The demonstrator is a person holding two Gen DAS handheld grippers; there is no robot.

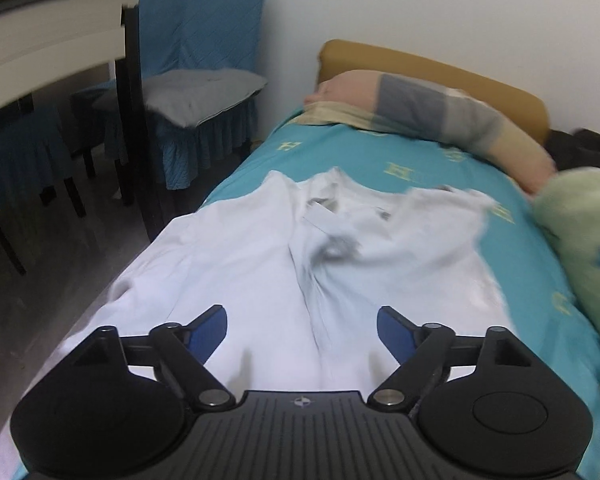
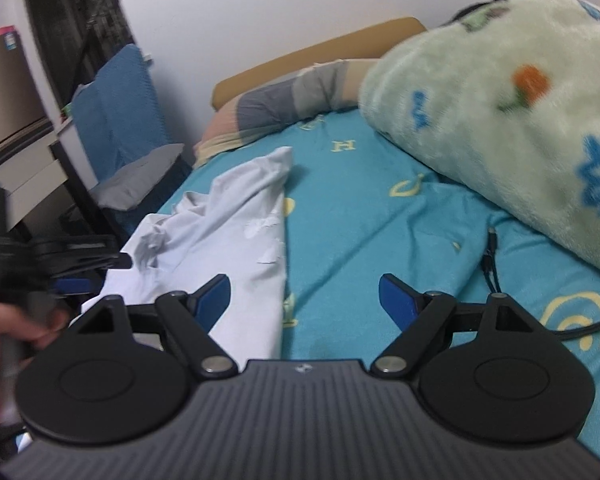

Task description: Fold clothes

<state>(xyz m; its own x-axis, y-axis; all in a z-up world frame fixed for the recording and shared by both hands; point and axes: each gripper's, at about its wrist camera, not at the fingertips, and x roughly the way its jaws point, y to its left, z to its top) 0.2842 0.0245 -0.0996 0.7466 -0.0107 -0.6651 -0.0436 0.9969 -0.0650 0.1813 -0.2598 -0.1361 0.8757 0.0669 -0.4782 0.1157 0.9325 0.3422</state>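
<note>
Blanket (image 2: 500,120) crowds bed's (image 2: 360,216) right

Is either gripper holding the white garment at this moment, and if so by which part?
Nothing is held. The left gripper and right gripper both stand open; the white garment lies loose on the bed.

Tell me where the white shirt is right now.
The white shirt lies spread on the teal bedsheet, along the bed's chair-side edge, left of the green blanket in both views.

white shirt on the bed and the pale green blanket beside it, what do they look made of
White shirt: thin woven cloth, likely cotton, matte; it lies in soft creases with a crisp collar. Pale green blanket: thick fleece or plush, probably synthetic; fuzzy nap, puffy rounded folds, printed motifs.
</note>
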